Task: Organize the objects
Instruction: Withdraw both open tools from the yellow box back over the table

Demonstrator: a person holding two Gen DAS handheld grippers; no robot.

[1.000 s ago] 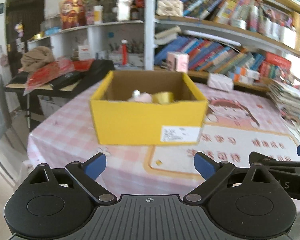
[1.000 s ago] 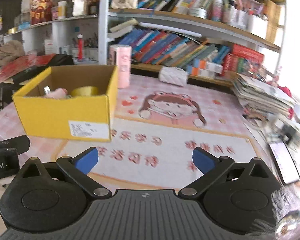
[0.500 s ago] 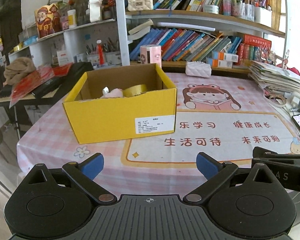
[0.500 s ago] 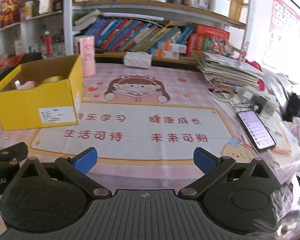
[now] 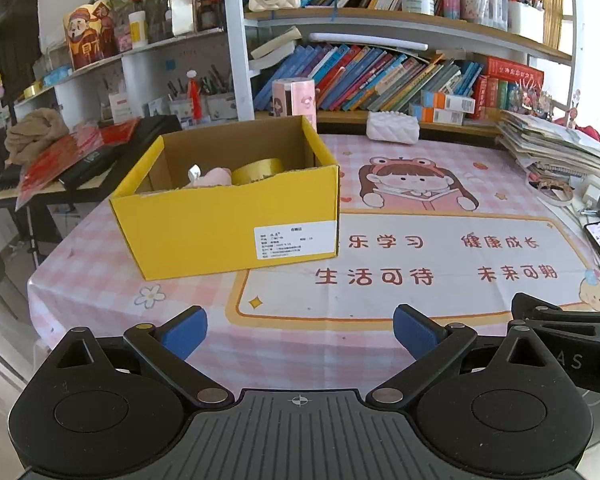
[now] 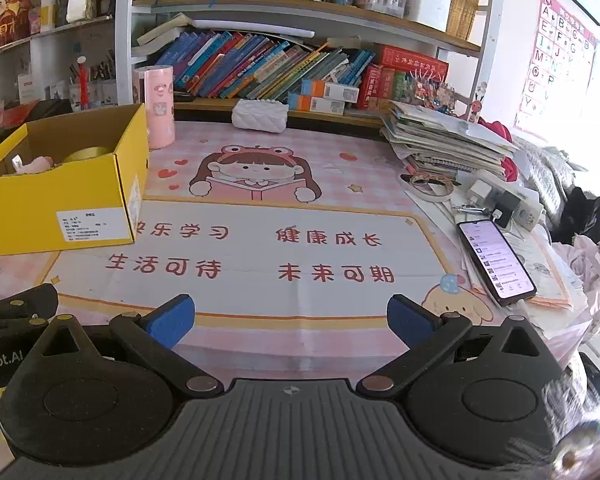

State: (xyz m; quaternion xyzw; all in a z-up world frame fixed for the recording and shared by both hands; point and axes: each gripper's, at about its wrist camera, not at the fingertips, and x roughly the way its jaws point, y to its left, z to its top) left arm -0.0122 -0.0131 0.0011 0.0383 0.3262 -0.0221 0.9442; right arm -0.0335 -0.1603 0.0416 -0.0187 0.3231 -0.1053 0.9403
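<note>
Nearest, the left gripper (image 5: 300, 330) and right gripper (image 6: 290, 320) both hover over the table's near edge, jaws spread wide with nothing between them. Beyond lies the printed mat (image 6: 260, 248). Farther left sits the yellow box (image 5: 228, 216), holding a tape roll (image 5: 258, 169) and what looks like a pink soft item (image 5: 214, 177).
</note>
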